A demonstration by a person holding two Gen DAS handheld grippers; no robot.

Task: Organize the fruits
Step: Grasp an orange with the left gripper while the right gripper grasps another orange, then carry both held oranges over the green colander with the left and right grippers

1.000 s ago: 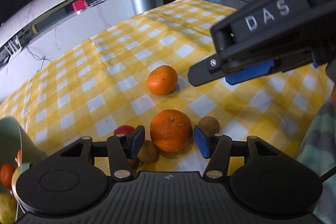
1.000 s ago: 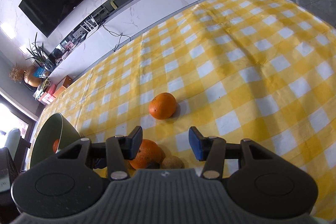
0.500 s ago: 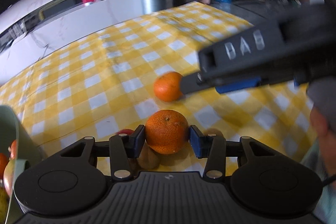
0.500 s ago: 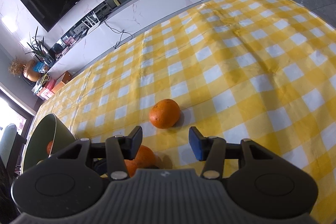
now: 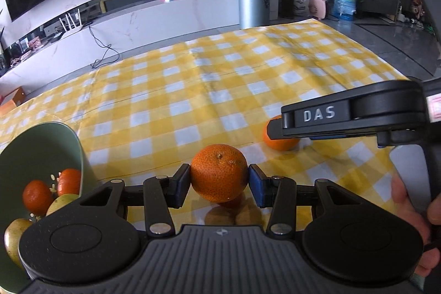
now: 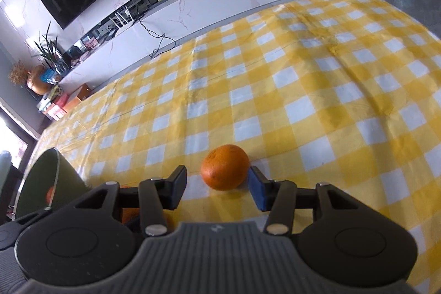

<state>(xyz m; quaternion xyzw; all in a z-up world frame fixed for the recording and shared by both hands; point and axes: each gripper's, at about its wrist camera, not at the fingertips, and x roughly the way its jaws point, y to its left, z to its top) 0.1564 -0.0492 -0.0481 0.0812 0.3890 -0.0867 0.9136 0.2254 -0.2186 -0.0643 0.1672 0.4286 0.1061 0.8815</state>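
Now the left gripper (image 5: 219, 185) has its blue fingers (image 5: 182, 183) clamped on either side of a big orange (image 5: 219, 175), lifted just clear of the yellow checked bench (image 5: 193, 90), presumably so it can swing left to the green bowl (image 5: 69, 139), which already holds several fruits. Under the held orange a couple of small fruits, hard to identify, lie on the cloth. Over on the right, the right gripper (image 6: 217, 183) has its fingers apart around a second orange (image 6: 224, 166) sitting on the bench: the right pad looks just at its skin, the left one well clear, so I'd call that lined up, not gripped.
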